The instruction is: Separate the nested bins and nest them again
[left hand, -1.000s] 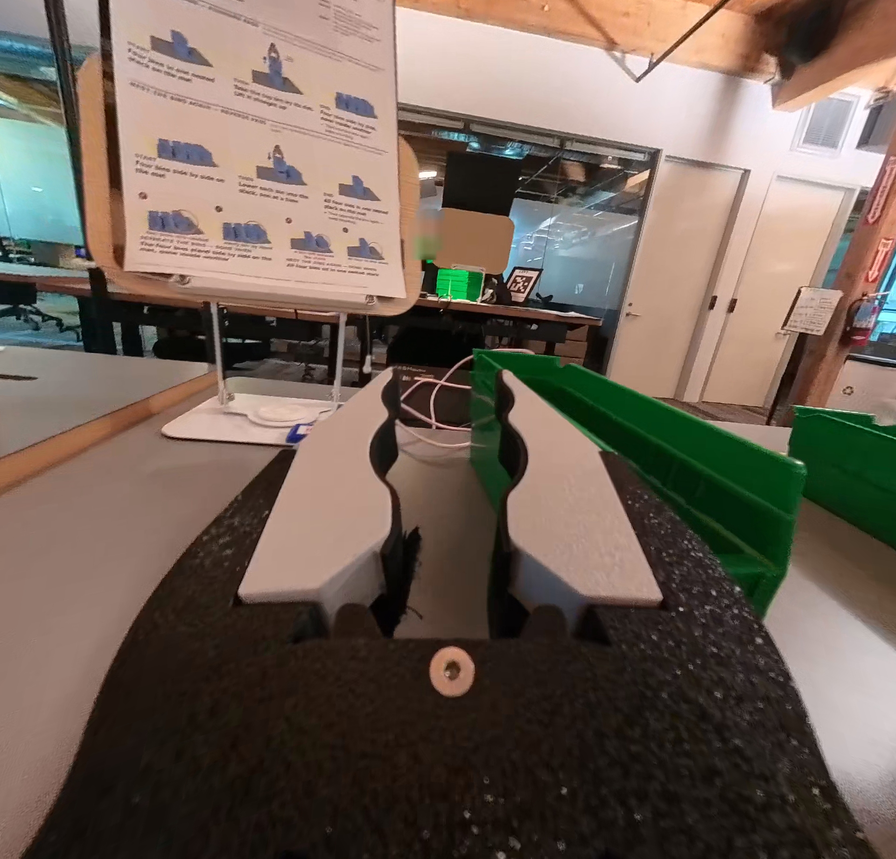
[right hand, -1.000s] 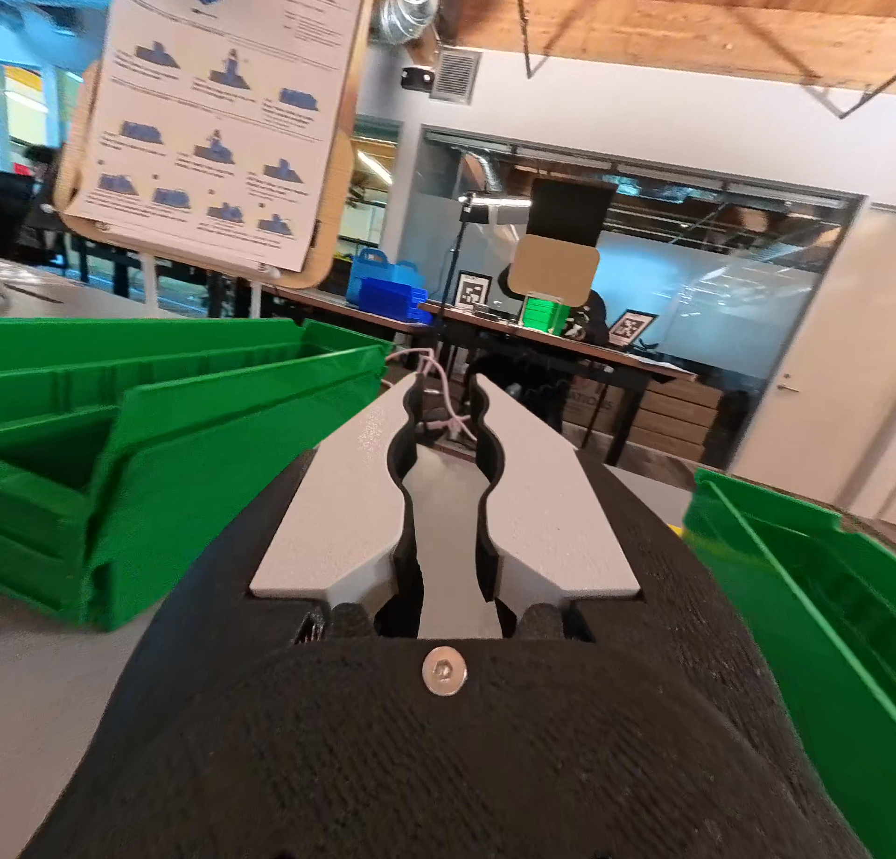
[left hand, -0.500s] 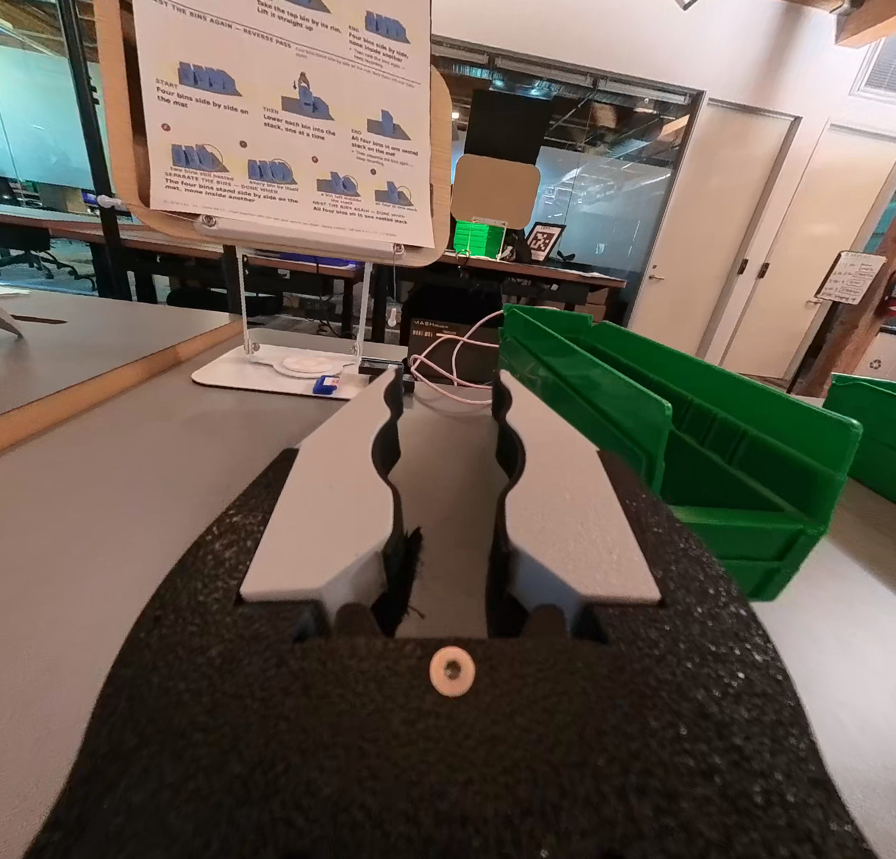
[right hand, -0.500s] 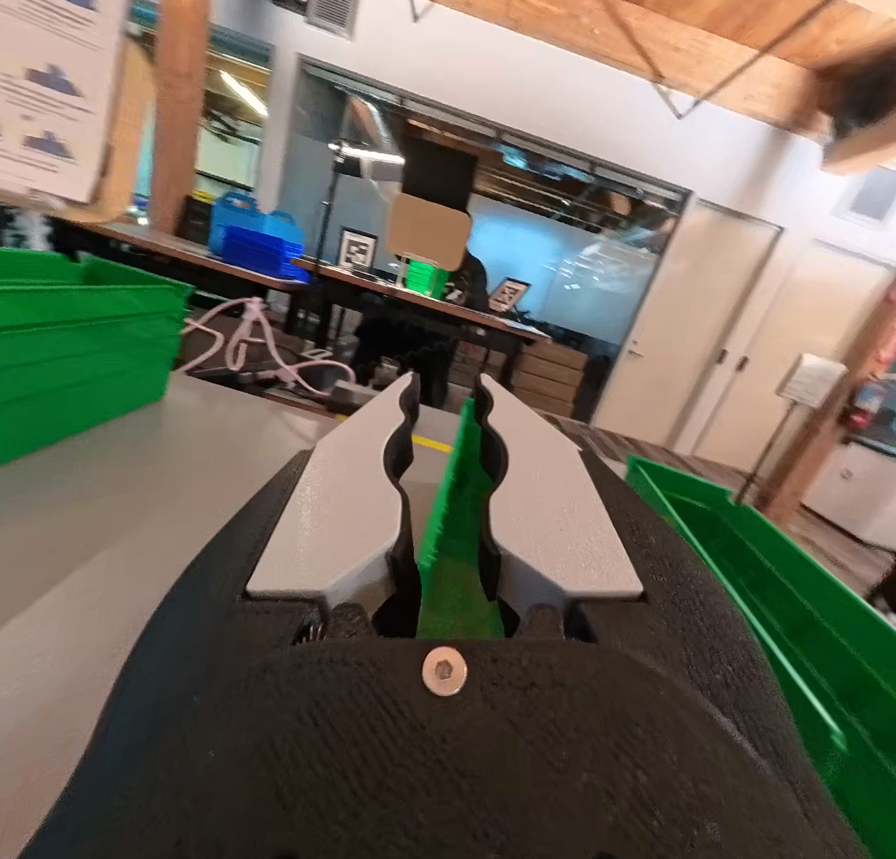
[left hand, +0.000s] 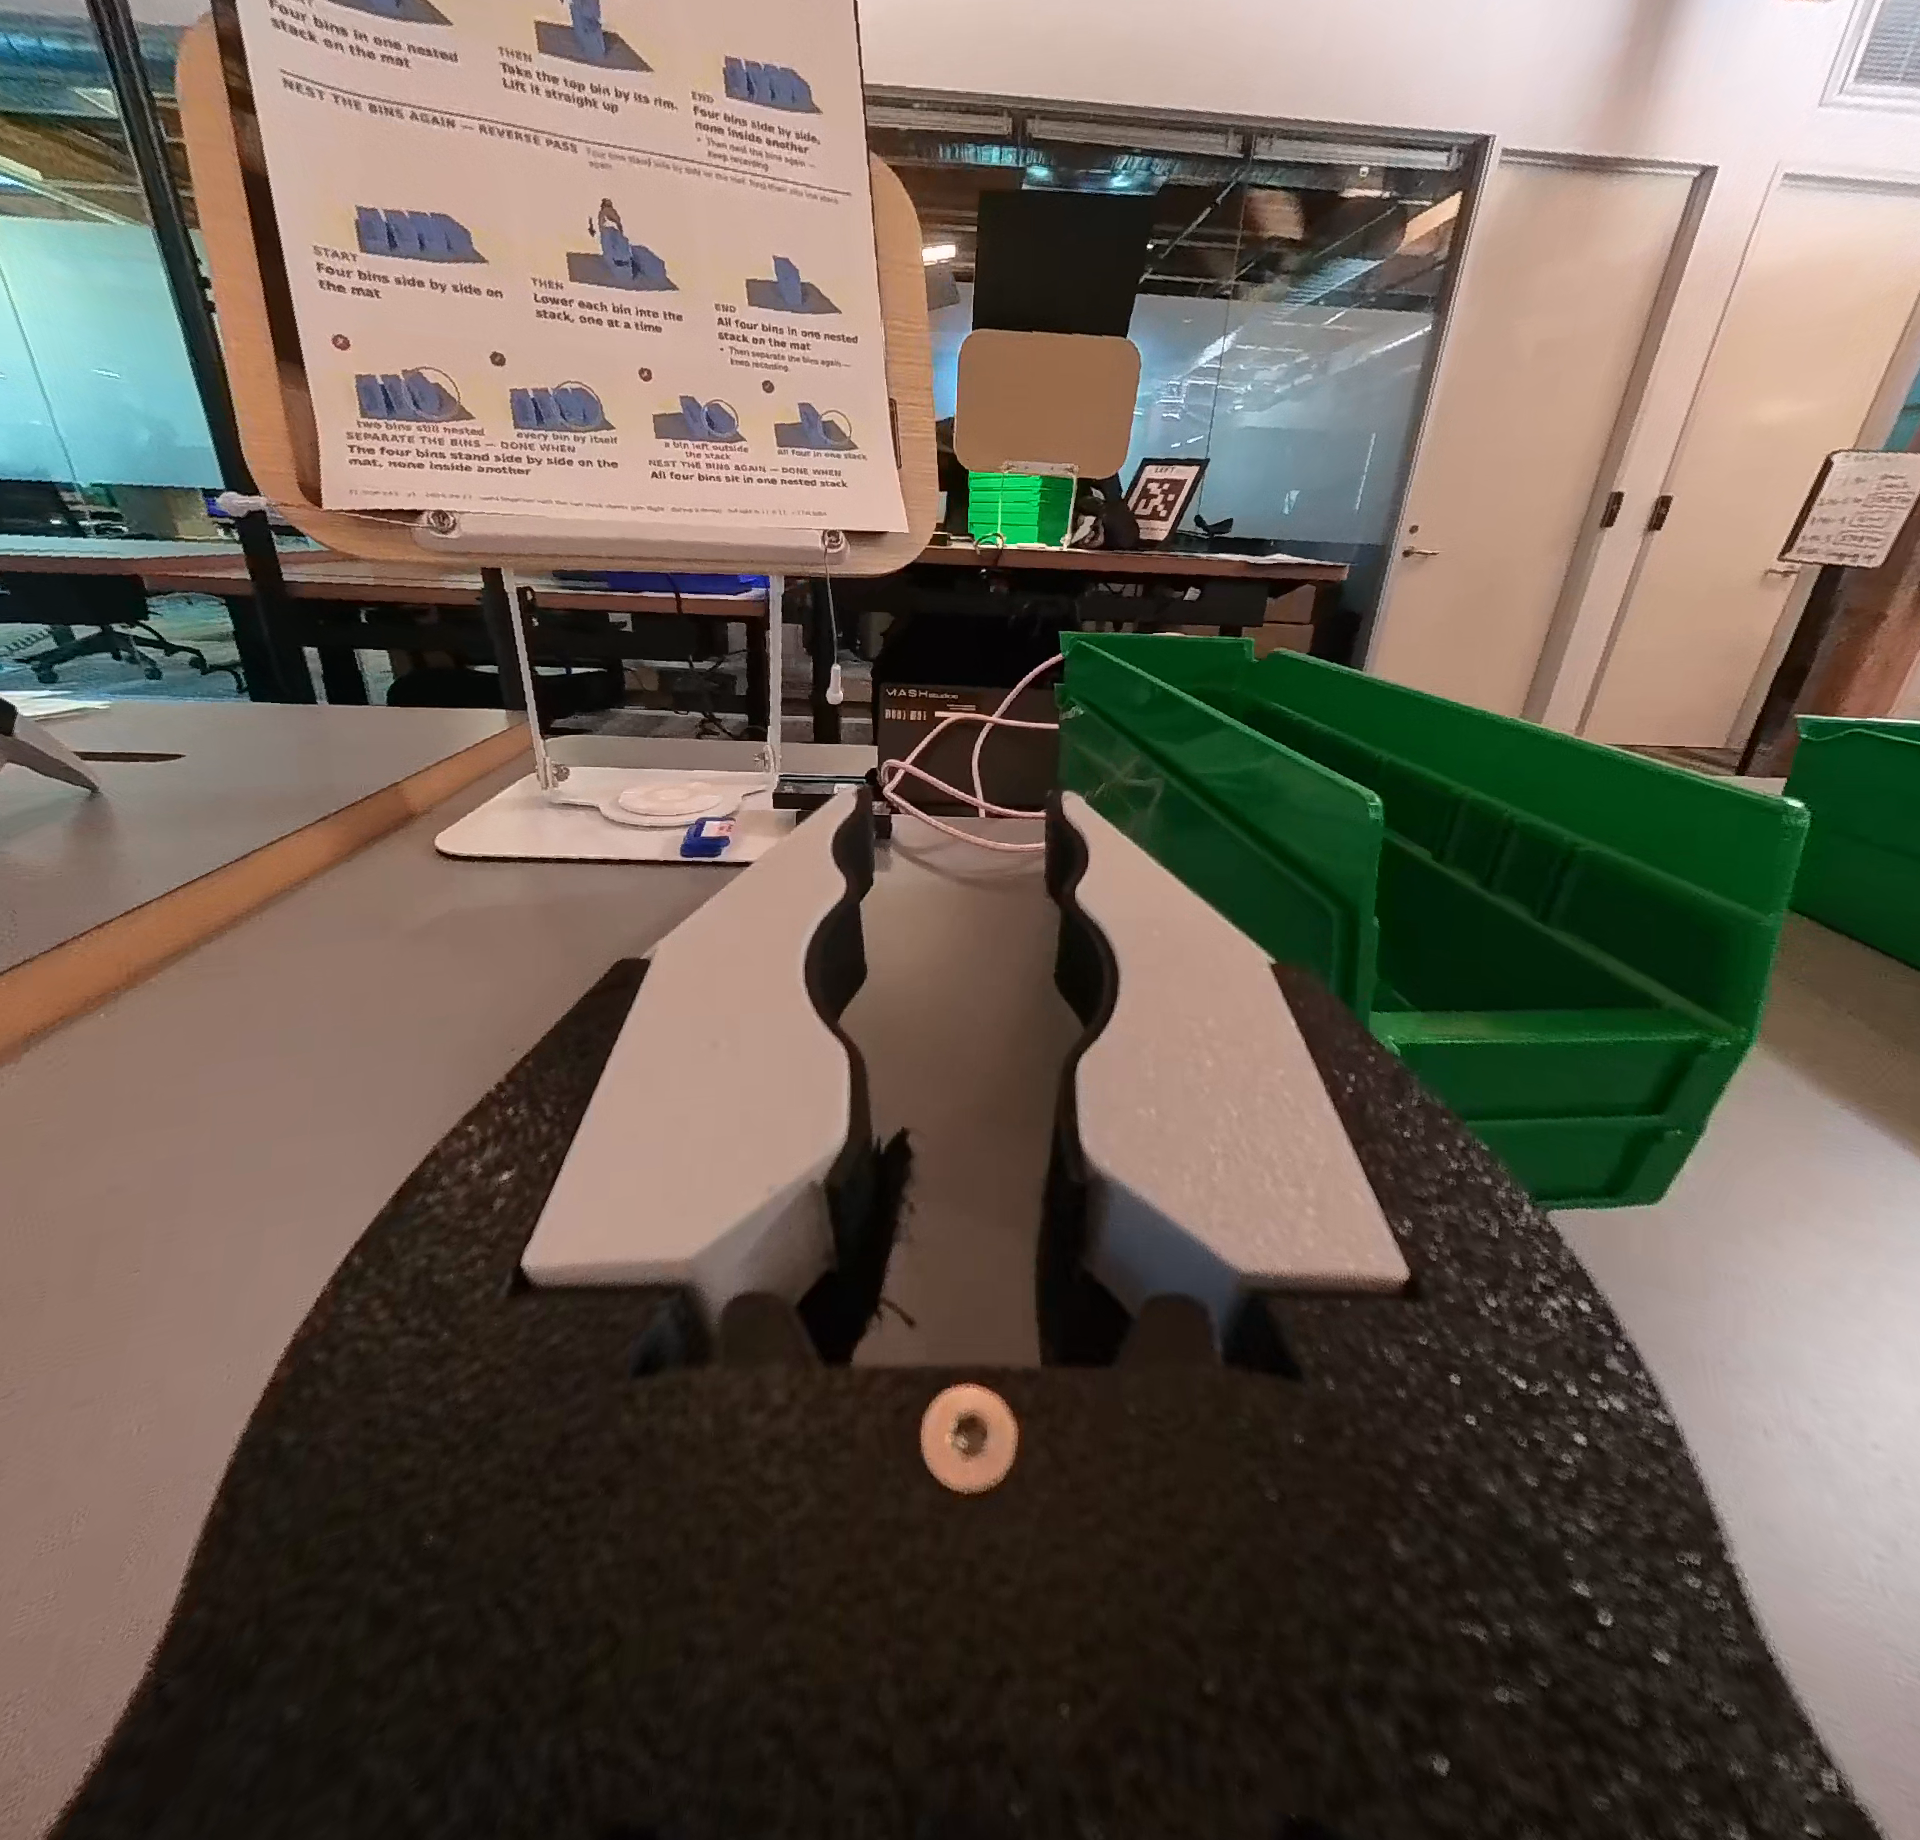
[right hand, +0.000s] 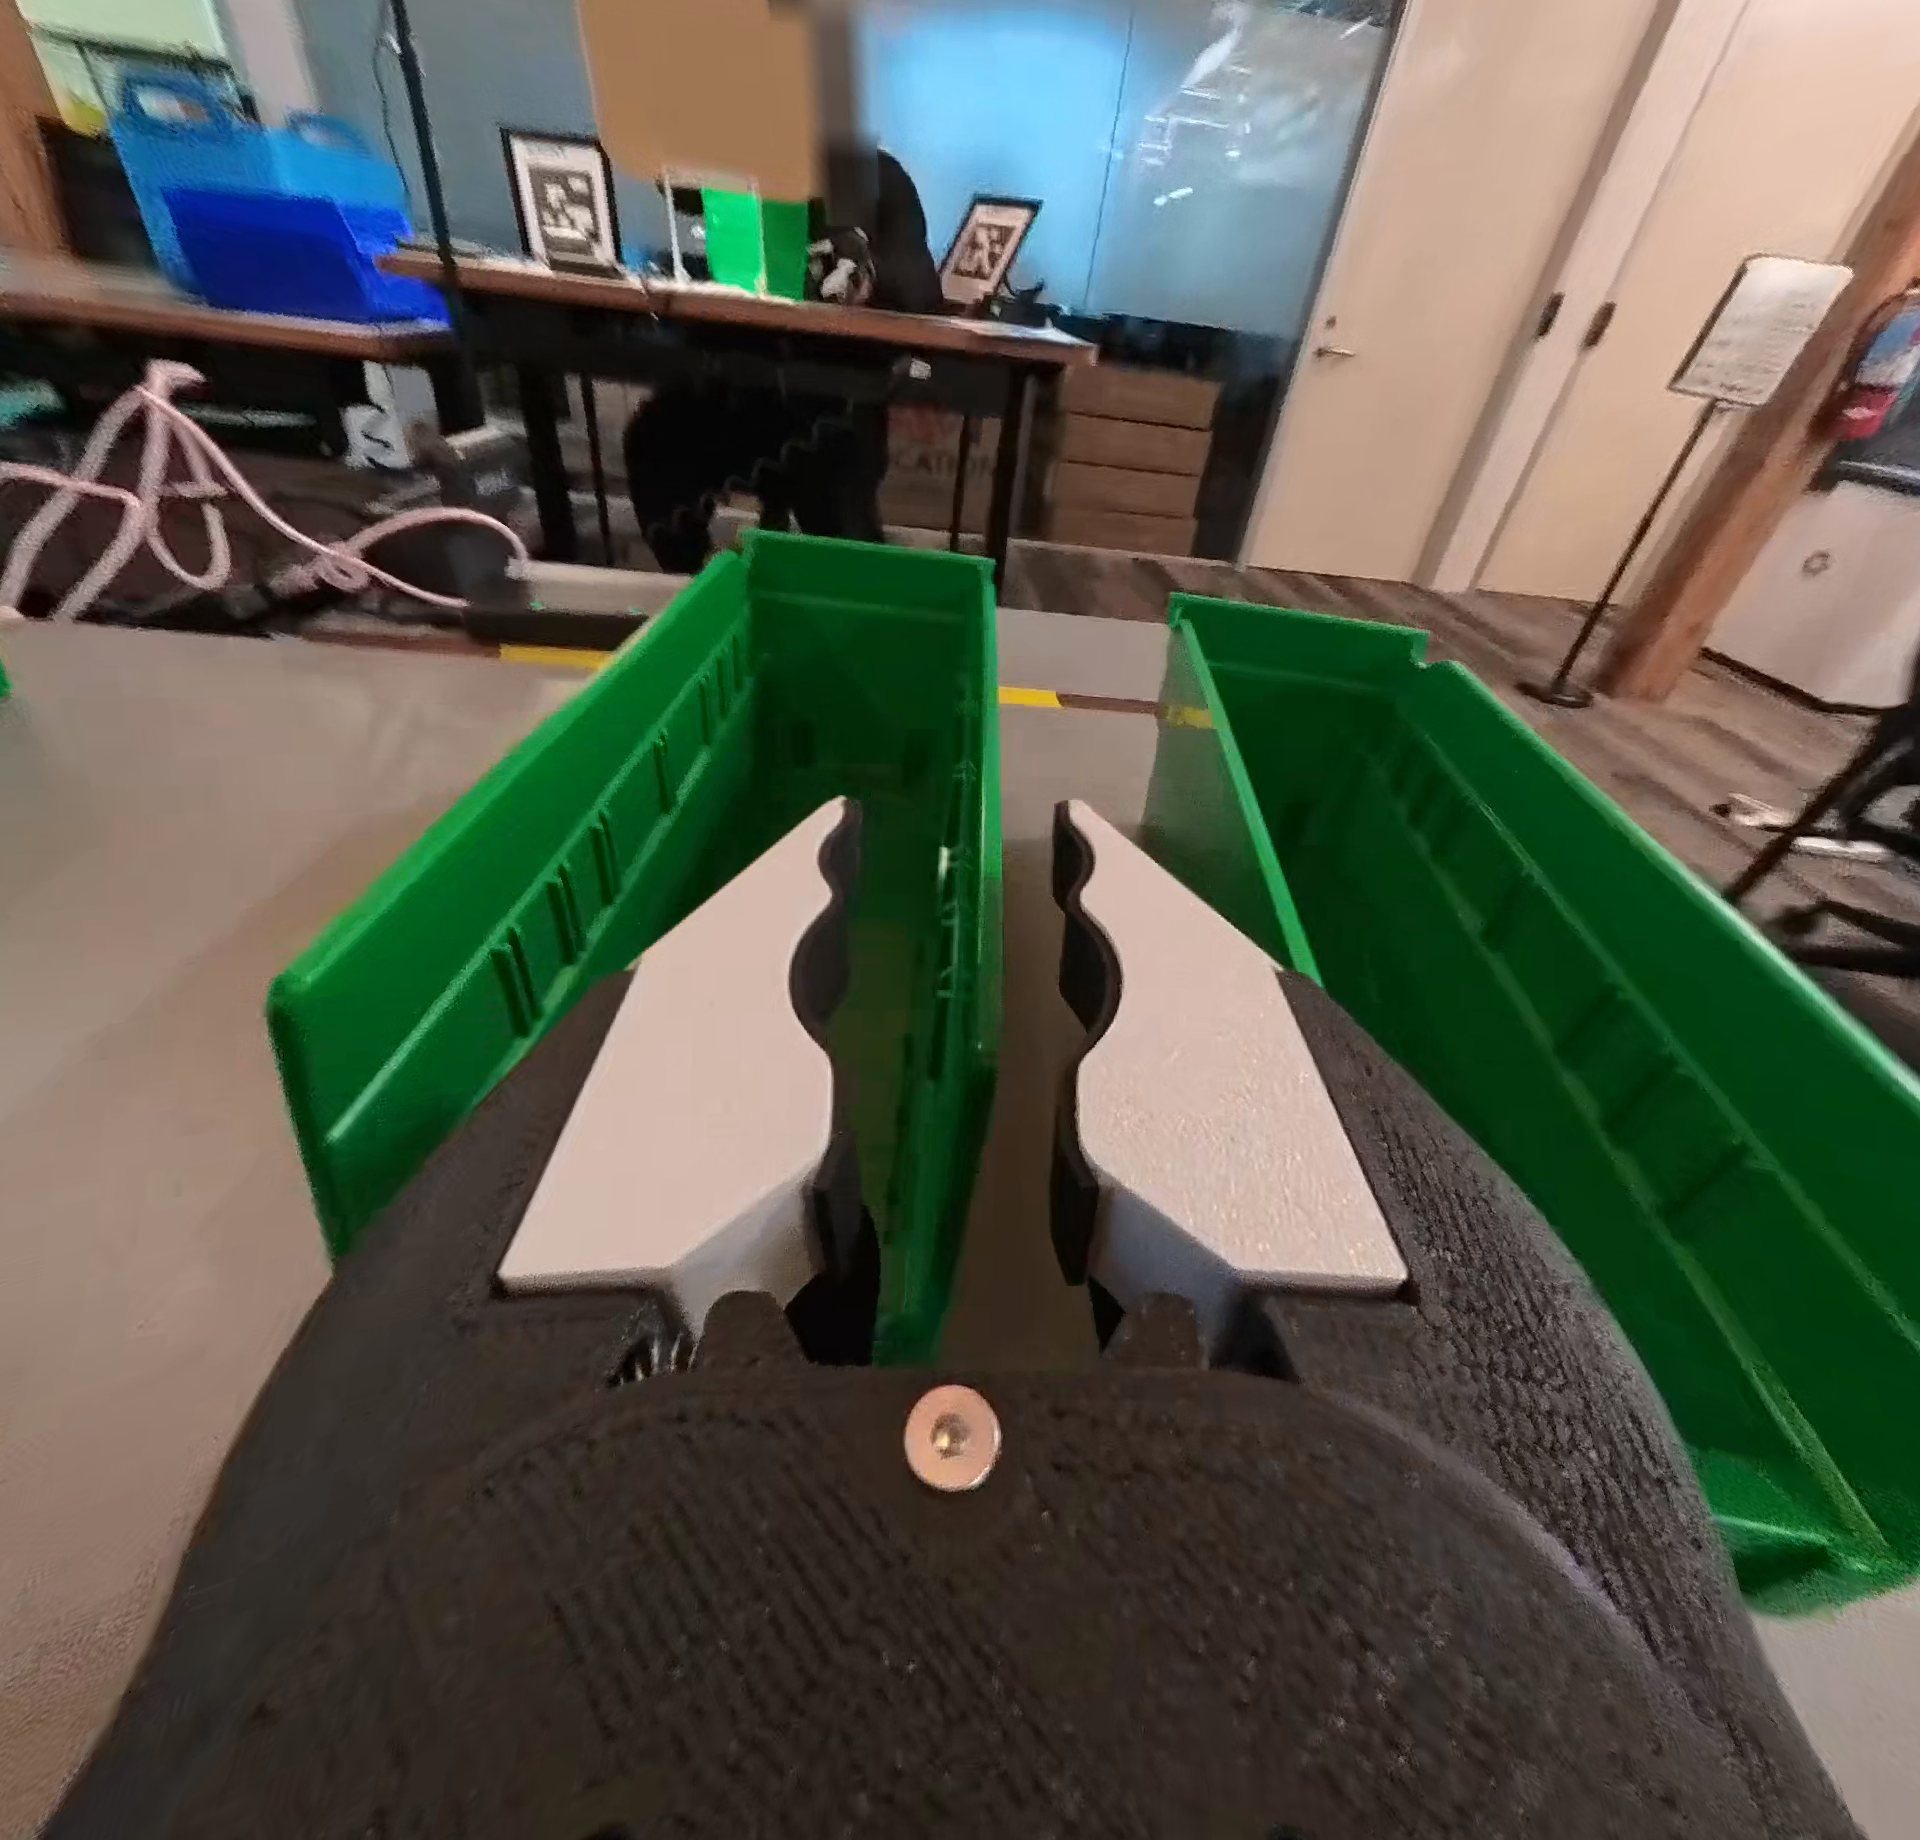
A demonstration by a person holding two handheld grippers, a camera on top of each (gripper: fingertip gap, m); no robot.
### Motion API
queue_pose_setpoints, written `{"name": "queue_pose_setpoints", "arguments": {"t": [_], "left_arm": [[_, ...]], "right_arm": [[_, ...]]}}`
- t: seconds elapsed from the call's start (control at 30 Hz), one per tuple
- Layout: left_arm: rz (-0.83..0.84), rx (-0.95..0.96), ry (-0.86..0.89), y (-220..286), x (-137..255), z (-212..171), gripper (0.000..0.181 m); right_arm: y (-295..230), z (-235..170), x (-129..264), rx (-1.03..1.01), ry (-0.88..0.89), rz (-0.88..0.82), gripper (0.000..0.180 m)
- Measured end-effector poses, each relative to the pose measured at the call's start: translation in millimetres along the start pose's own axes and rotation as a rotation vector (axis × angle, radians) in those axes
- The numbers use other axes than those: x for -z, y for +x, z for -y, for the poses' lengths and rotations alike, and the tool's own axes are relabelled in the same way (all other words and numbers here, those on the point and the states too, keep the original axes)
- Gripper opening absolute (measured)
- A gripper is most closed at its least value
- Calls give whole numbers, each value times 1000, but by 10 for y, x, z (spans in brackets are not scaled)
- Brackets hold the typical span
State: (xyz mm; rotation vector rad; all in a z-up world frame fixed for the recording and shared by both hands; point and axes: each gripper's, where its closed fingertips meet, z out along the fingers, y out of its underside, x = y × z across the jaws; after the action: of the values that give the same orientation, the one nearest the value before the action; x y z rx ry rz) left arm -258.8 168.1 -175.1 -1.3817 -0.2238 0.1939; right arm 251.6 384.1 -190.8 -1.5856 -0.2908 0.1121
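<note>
We find the right claw open astride the right long wall of a single green bin, not clamped; a second bin lies just to its right, both empty. The left claw gapes on nothing above the bench, nested bins just to its right. We judge them light, stiff, slick plastic: grip the rim.

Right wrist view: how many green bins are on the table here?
2: near bin whose right wall runs between the open right gripper fingers; separate bin to its right. Others may sit out of frame.
</note>
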Motion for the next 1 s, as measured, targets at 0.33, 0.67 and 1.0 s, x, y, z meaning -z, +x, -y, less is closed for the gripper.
{"name": "queue_pose_setpoints", "arguments": {"t": [0.33, 0.67, 1.0], "left_arm": [[-7, -13, -10, 28, -9, -23, 31], [-21, -17, -19, 79, -30, -39, 31], [-22, -23, -21, 87, -34, -40, 31]], "right_arm": [[79, -289, -46, -18, -173, -42, 22], [-242, -194, -16, -63, -141, 75, 1], [-680, -211, 75, -95, -143, 181, 2]]}}
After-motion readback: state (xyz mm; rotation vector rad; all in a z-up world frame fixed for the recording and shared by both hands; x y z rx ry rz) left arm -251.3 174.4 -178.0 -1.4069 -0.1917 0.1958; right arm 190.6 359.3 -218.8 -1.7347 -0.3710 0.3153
